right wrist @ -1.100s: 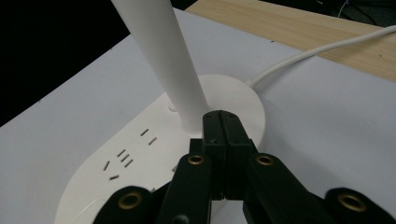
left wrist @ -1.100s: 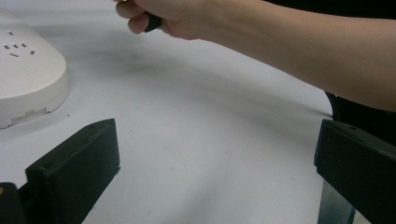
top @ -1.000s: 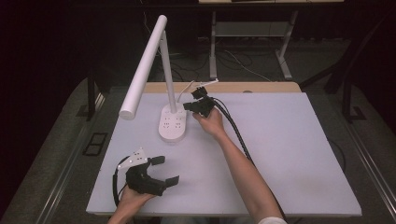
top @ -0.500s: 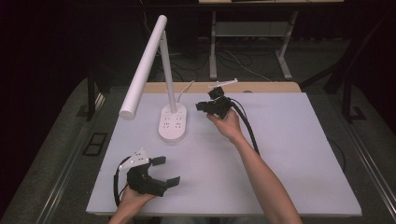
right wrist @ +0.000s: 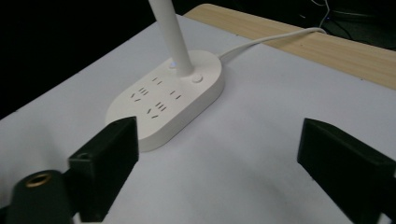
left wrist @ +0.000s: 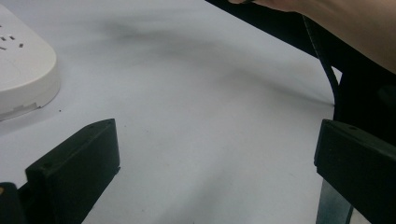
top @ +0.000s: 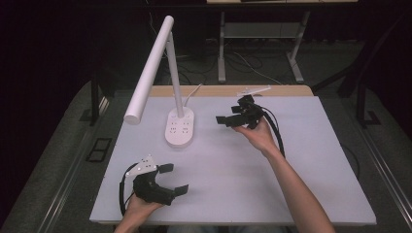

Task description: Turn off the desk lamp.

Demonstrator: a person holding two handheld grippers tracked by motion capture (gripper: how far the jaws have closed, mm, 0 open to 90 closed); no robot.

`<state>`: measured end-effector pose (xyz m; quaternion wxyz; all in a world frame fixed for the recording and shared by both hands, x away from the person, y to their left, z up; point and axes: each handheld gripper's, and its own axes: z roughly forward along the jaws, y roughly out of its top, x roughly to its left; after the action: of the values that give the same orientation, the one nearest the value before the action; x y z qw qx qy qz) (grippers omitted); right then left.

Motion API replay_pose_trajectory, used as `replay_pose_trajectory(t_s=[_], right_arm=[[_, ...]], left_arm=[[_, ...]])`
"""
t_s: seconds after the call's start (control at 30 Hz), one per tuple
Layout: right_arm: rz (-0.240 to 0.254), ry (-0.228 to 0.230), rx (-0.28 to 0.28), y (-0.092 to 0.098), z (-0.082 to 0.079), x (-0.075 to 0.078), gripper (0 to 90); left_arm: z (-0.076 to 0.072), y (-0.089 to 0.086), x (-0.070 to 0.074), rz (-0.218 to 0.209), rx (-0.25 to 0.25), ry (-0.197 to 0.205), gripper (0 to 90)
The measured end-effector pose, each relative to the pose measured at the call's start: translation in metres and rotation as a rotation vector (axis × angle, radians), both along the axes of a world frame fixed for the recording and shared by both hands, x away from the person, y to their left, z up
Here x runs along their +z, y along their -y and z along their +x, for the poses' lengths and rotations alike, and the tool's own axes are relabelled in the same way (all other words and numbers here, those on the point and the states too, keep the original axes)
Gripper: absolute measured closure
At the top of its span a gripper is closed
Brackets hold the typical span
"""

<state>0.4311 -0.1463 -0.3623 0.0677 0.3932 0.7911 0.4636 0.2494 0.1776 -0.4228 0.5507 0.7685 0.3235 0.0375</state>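
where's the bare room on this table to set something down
The white table is bare right of the right tool and forearm, and in the middle between the lamp base and the left tool. It is tightest at the back left, around the lamp base and under its tilted head.

Overhead and tool cameras sharing lamp base (top: 180,127)

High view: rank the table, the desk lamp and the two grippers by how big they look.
1. Table
2. Desk lamp
3. Left gripper and right gripper: alike; the left sits nearer the camera, so no ranking.
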Motion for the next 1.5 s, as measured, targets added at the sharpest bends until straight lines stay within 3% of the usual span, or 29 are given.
replay_pose_trajectory(t_s=[0.1,0.13,0.43,0.67,1.03,1.2,1.5], right_arm=[[0.027,-0.002,0.022,0.014,-0.013,0.002,8.0],[0.029,0.003,0.02,0.023,-0.022,0.004,1.0],[0.022,0.029,0.026,0.054,-0.061,0.011,1.0],[0.03,0.037,0.011,0.08,-0.094,0.006,1.0],[0.009,0.03,-0.052,0.116,-0.137,-0.021,1.0],[0.041,0.022,-0.099,0.136,-0.16,-0.031,1.0],[0.086,0.005,-0.154,0.154,-0.184,-0.049,1.0]], left_arm=[[0.0,0.001,0.0,0.0,0.001,-0.002,0.0],[0.0,0.001,0.0,0.0,0.002,-0.002,0.0],[-0.001,0.003,0.0,0.002,-0.001,0.001,0.0],[-0.001,0.003,0.0,0.008,-0.001,-0.006,0.0],[-0.001,0.003,0.0,0.012,-0.007,-0.008,0.0],[-0.001,0.003,0.0,0.012,-0.005,-0.006,0.0],[-0.001,0.002,0.001,0.002,0.005,-0.001,0.0]])
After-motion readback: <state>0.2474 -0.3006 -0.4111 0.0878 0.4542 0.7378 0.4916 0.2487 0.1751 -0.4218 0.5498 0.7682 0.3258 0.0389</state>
